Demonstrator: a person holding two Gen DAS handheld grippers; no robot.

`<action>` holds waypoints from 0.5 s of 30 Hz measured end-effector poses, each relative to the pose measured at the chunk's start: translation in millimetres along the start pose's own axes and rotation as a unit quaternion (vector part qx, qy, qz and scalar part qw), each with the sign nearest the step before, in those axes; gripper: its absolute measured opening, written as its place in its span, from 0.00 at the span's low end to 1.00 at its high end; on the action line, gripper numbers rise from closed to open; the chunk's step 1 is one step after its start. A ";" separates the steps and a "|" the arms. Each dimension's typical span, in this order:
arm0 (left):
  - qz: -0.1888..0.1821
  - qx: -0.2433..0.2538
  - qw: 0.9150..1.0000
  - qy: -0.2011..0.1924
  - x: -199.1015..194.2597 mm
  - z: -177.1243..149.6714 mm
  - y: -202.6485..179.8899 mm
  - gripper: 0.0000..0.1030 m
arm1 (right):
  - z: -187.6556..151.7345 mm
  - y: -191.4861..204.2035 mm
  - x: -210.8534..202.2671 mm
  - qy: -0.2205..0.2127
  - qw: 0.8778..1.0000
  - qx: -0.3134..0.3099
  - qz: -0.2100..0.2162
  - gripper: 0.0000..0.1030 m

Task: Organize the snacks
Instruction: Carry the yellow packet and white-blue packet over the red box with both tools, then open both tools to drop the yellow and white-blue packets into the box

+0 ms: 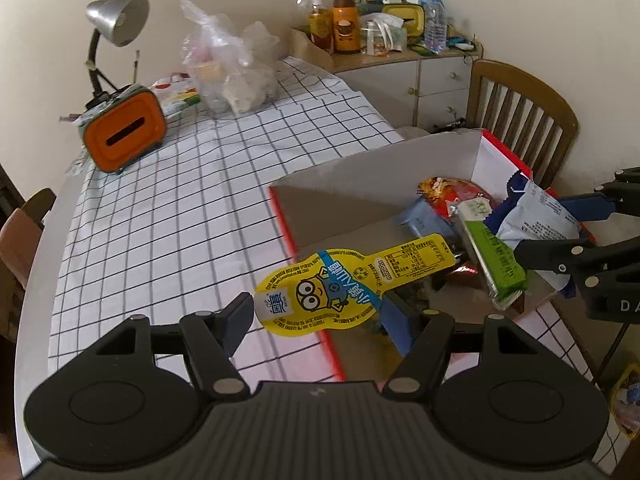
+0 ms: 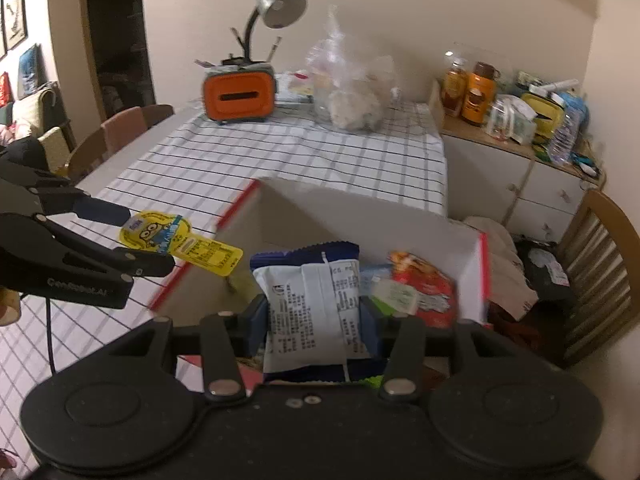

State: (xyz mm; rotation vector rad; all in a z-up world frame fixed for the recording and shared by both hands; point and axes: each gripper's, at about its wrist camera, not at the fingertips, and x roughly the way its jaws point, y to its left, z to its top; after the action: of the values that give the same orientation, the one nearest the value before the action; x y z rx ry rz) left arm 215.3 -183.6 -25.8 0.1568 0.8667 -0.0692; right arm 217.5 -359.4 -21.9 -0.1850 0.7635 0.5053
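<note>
My left gripper [image 1: 316, 320] is shut on a yellow cartoon snack pouch [image 1: 340, 284], which hangs over the near left rim of an open cardboard box [image 1: 360, 184] with red edges. The right wrist view shows that same left gripper [image 2: 144, 240] and pouch [image 2: 176, 240] at the left of the box [image 2: 340, 216]. My right gripper [image 2: 312, 320] is shut on a blue-and-white snack packet [image 2: 312, 304] above the box; it is also at the right edge of the left wrist view, right gripper [image 1: 560, 232], packet [image 1: 536, 216]. Inside the box lie a red bag [image 1: 452, 192], a green bar [image 1: 496, 256] and a blue packet [image 1: 420, 220].
The box stands on a checked tablecloth [image 1: 180, 220]. At the far end are an orange tissue box [image 1: 124, 132], a desk lamp [image 1: 116, 20] and clear plastic bags [image 1: 228, 76]. A wooden chair [image 1: 520, 112] stands right of the box, with a cluttered cabinet [image 1: 400, 32] behind.
</note>
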 end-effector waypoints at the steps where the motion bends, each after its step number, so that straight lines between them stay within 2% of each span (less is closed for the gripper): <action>1: 0.001 0.003 1.000 0.001 3.4 2.7 -3.9 0.68 | -1.1 -5.1 1.5 0.002 1.000 0.003 -0.003 0.46; 9: 0.023 0.022 0.999 0.024 43.9 32.0 -35.1 0.68 | -6.6 -39.6 22.4 0.021 0.999 0.010 -0.025 0.46; 15: 0.038 0.031 0.997 0.058 76.8 51.4 -50.3 0.68 | -6.4 -55.5 48.5 0.040 0.998 0.018 -0.033 0.46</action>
State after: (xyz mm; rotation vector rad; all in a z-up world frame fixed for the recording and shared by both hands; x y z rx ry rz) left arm 297.4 -241.4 -57.3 0.2541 0.9737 -0.0169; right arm 271.0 -391.6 -61.6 -0.1978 0.8417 0.4237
